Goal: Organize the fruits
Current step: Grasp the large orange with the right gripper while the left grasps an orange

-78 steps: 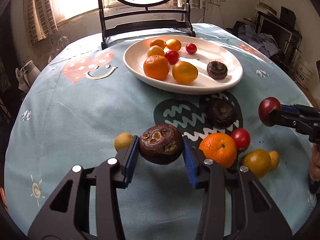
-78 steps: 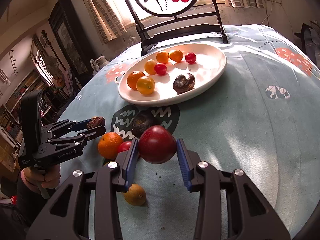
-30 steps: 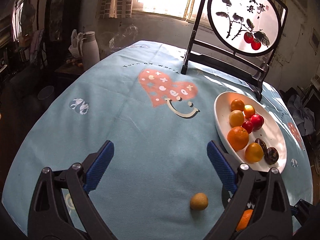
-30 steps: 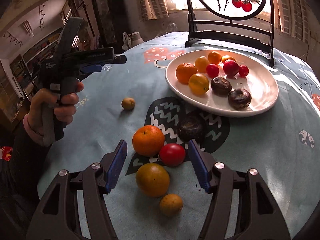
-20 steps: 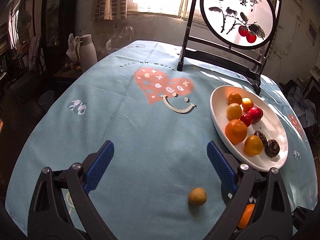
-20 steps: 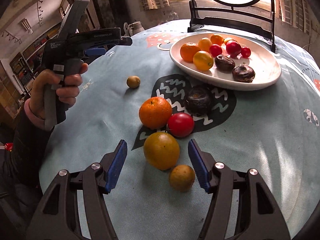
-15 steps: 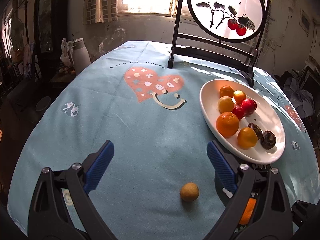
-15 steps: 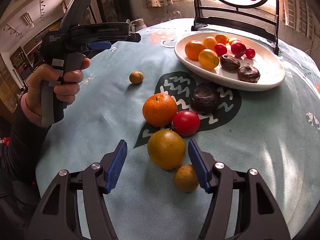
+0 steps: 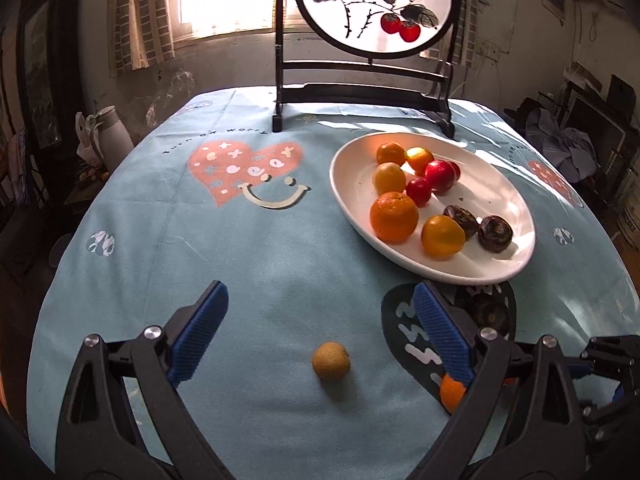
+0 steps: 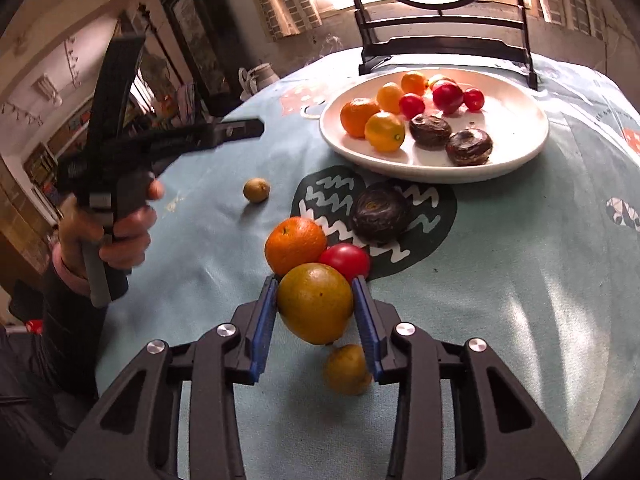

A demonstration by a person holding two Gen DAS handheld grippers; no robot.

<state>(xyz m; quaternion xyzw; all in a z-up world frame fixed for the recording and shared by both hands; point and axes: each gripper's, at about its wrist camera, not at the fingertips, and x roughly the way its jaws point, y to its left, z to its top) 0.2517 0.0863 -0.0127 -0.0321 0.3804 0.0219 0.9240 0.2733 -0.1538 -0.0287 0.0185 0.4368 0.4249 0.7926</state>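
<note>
**Right tongs closing on a round, firm citrus**

Low centre of the right view, the right gripper (image 10: 316,306) is squeezing the yellow-orange citrus (image 10: 315,302) across its widest part, jaws just narrowed; smooth, probably slippery. The left gripper (image 9: 320,330) is gaping, empty.

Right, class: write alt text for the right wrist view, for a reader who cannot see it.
The right tongs clamp a yellow-orange citrus fruit over a blue tablecloth. Behind lie an orange, a red fruit and a white plate of fruit; at left, a hand holds the other tongs.
</note>
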